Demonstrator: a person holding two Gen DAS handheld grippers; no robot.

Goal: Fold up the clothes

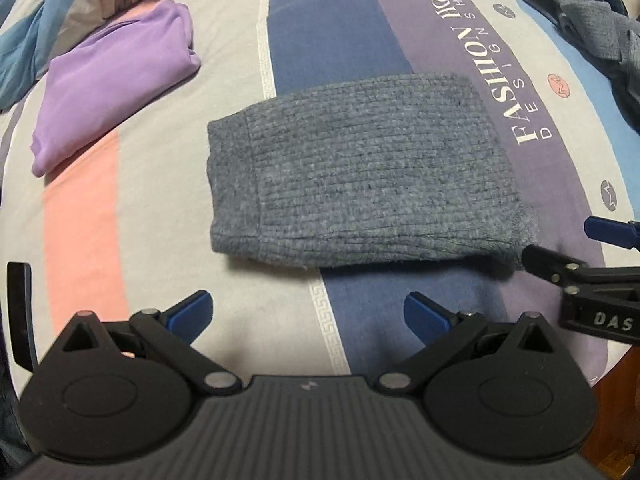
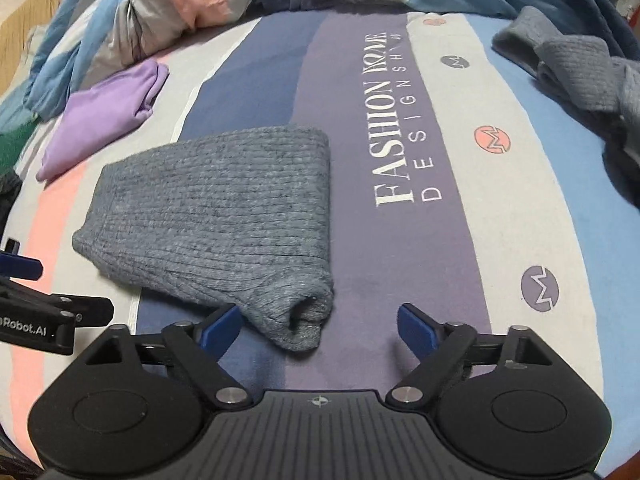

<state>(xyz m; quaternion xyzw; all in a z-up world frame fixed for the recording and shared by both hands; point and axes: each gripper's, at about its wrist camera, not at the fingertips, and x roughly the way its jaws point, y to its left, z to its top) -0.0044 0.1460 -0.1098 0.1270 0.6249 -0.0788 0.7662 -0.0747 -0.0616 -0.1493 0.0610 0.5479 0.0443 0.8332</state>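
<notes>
With both the left hand-held gripper (image 1: 308, 316) and right hand-held gripper (image 2: 320, 326) open and empty, the folded grey knit (image 1: 356, 168) lies mid-bed (image 1: 160, 240); snagging its near corner would likely undo the fold.

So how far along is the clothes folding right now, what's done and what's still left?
Done: the purple garment lies folded at the far left, and the grey knit sweater sits as a folded rectangle mid-bed. In hand: nothing; the left gripper and right gripper are both open, the right one at the sweater's near corner. Left: a crumpled grey knit garment at the far right looks unfolded.
</notes>
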